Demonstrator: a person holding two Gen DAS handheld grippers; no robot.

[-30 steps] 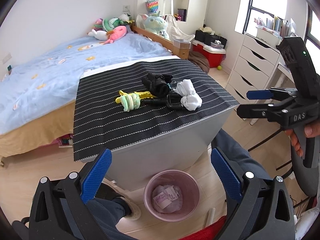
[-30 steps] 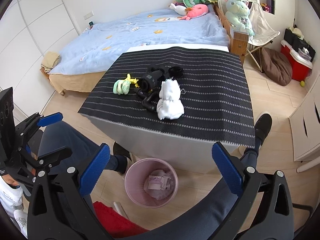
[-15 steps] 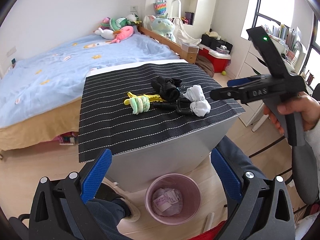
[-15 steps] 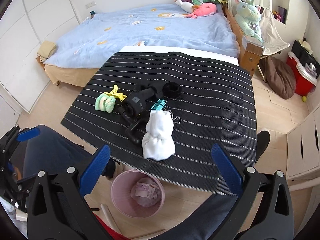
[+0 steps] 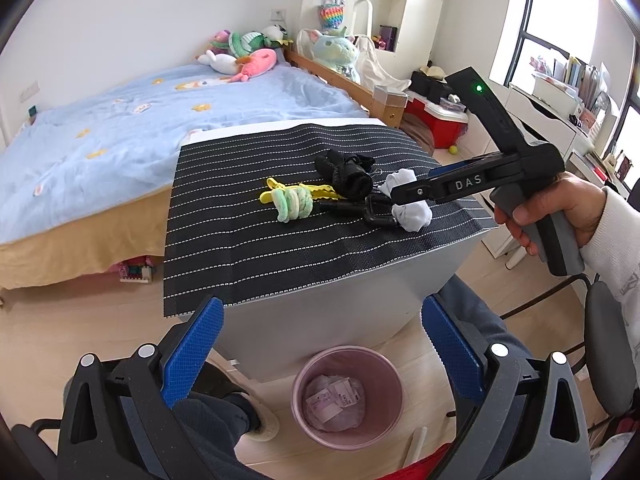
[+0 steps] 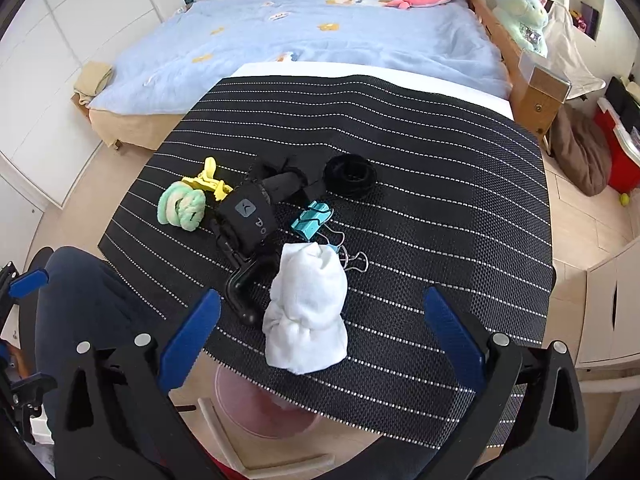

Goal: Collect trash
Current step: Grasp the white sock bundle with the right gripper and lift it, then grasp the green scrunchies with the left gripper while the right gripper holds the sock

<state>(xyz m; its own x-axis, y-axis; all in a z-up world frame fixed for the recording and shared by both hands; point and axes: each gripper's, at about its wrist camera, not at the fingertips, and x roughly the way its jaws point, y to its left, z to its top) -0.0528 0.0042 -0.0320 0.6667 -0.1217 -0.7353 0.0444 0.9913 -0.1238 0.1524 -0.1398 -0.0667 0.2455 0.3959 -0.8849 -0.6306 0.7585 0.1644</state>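
A crumpled white wad (image 6: 306, 312) lies near the front edge of the black striped mat (image 6: 440, 200). My right gripper (image 6: 320, 312) hangs just above it, jaws wide and closing, the wad between them but untouched by the pads. In the left wrist view the right gripper (image 5: 396, 196), held by a hand, reaches over the white wad (image 5: 412, 210). My left gripper (image 5: 322, 316) is open and holds nothing, low in front of the table, above the pink bin (image 5: 346, 396), which has paper in it. The pink bin (image 6: 260, 412) shows partly under the table edge.
Also on the mat lie a green hair tie with a yellow clip (image 6: 182, 208), a black pouch (image 6: 250, 216), a black handle (image 6: 240, 292), a teal binder clip (image 6: 312, 220) and a black ring (image 6: 350, 176). A bed (image 5: 100, 152) stands behind; drawers (image 5: 540, 120) to the right.
The right gripper has swung in over the table and sunk toward the white wad, which now lies between its fingers. The left gripper has stayed put above the bin.
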